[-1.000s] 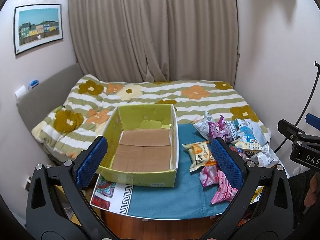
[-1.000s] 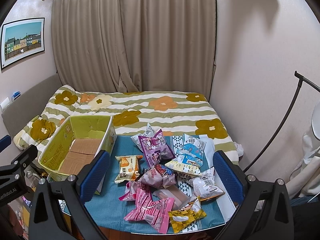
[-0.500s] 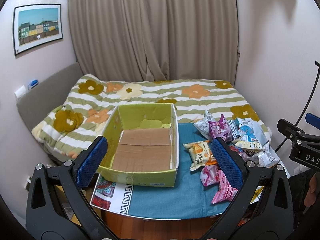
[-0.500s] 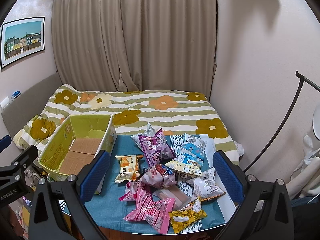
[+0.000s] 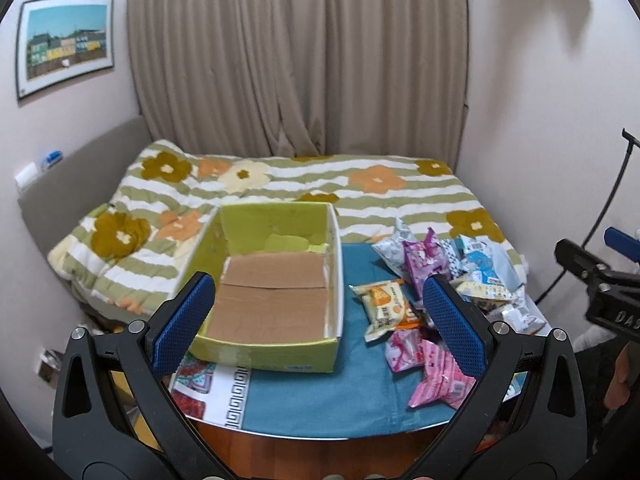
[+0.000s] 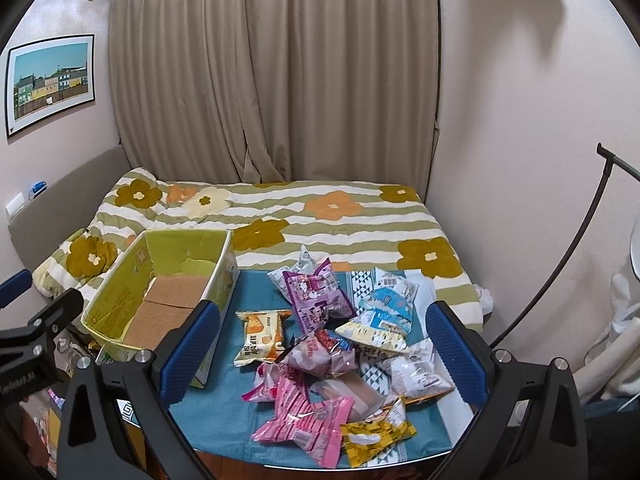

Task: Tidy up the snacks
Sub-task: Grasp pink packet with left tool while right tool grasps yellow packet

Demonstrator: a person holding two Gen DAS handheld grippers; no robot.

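Observation:
An empty yellow-green cardboard box [image 5: 276,288] [image 6: 160,292] stands on the left of a table with a blue cloth [image 5: 320,396] [image 6: 248,384]. A heap of snack packets lies to its right: an orange-and-white one [image 5: 384,306] [image 6: 260,336], a purple one [image 6: 316,296], a pink one [image 5: 440,380] [image 6: 308,420], a yellow one [image 6: 376,436], several blue and white ones [image 6: 384,312]. My left gripper [image 5: 316,312] is open and empty, held above the table's front edge. My right gripper [image 6: 320,344] is open and empty above the heap.
A bed with a flowered striped quilt [image 5: 320,188] [image 6: 320,216] lies behind the table, with curtains behind it. A black lamp stand [image 6: 560,264] leans at the right wall. The other gripper's body [image 5: 600,288] [image 6: 32,336] shows at each view's side edge.
Both grippers have drifted only slightly; the views are almost unchanged. Nothing on the table has moved.

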